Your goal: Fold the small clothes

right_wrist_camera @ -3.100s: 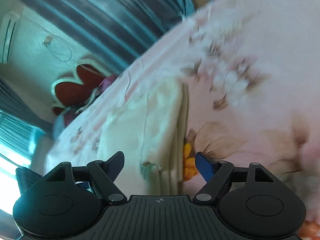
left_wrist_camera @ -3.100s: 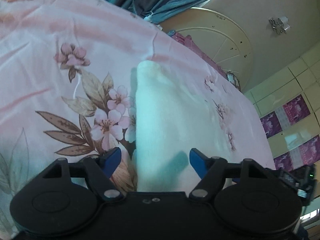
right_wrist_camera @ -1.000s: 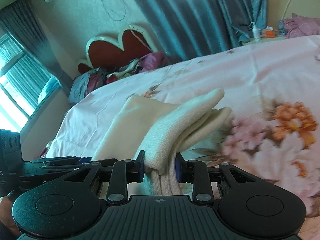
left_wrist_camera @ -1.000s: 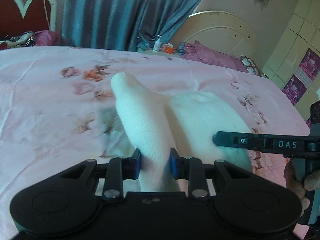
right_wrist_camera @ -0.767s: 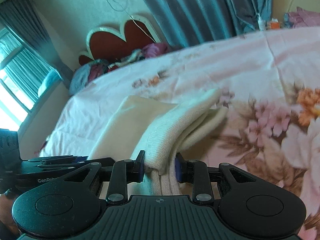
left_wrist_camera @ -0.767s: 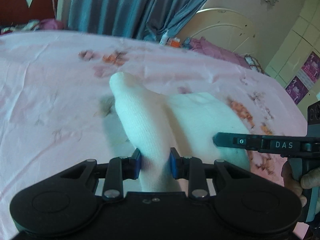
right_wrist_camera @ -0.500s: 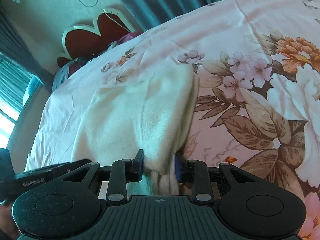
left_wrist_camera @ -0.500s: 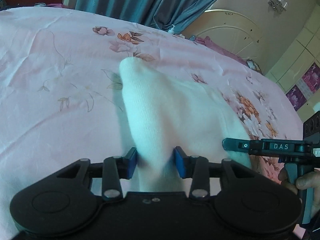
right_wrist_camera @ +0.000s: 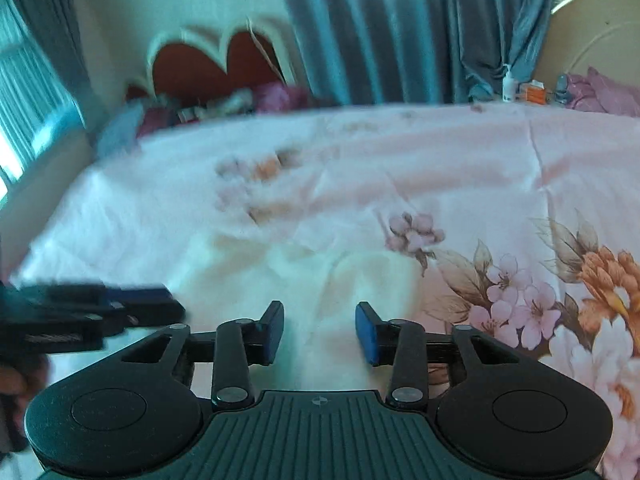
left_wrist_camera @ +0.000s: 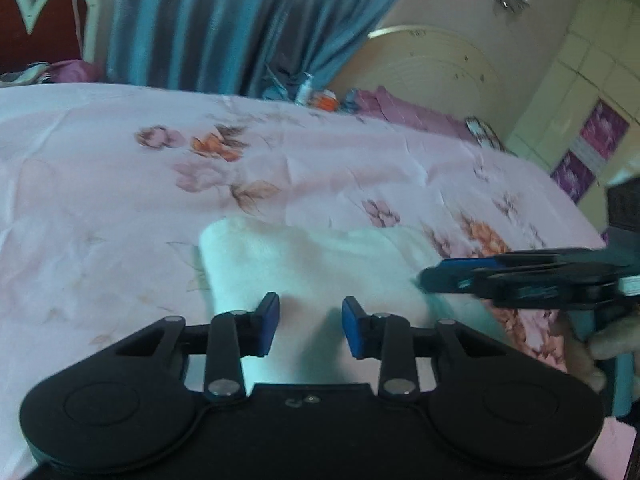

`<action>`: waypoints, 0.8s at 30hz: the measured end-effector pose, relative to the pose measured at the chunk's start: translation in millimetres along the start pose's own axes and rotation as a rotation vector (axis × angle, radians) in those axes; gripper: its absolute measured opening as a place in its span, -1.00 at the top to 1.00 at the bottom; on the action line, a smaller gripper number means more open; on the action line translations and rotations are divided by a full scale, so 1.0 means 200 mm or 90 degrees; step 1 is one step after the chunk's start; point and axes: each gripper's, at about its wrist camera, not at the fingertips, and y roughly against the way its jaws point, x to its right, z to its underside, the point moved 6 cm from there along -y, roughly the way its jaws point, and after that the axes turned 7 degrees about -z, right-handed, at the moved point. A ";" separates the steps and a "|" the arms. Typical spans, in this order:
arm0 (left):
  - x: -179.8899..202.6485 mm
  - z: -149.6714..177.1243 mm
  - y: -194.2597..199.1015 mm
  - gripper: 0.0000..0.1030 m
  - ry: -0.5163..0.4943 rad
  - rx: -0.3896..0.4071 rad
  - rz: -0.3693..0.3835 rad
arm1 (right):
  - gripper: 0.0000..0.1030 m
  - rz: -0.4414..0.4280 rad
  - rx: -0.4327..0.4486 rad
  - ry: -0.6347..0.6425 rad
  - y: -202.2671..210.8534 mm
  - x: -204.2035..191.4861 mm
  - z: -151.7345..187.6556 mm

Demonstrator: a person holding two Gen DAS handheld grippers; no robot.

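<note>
**Item: folded cloth, just released**

Left gripper: jaws apart, having just narrowed, nothing pinched. Cream knitted garment: flat on pink floral bedsheet, 12 o'clock of both tools. Right gripper: jaws just widened, empty. Risk: withdrawing pads may snag knit, undoing the fold.

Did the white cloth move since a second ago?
Yes. The white knit cloth was pinched up off the pink floral bedsheet; now it lies flat on it, and the left gripper has just let go.

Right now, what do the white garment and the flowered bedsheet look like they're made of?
White garment: probably soft knit, matte and thick-edged, though blur hides any weave. Flowered bedsheet: likely thin woven cotton or polyester, smooth, with sharp creases and printed flowers.
</note>
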 end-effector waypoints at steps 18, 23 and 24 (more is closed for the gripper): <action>0.09 0.23 0.18 0.46 -0.017 0.002 0.031 | 0.54 0.042 -0.031 0.106 0.20 -0.13 0.31; 0.17 0.30 0.22 0.46 -0.008 0.006 0.042 | 0.54 0.069 -0.011 0.086 0.24 -0.15 0.32; 0.17 0.32 0.24 0.46 0.000 0.003 0.045 | 0.54 0.063 -0.002 0.084 0.27 -0.17 0.32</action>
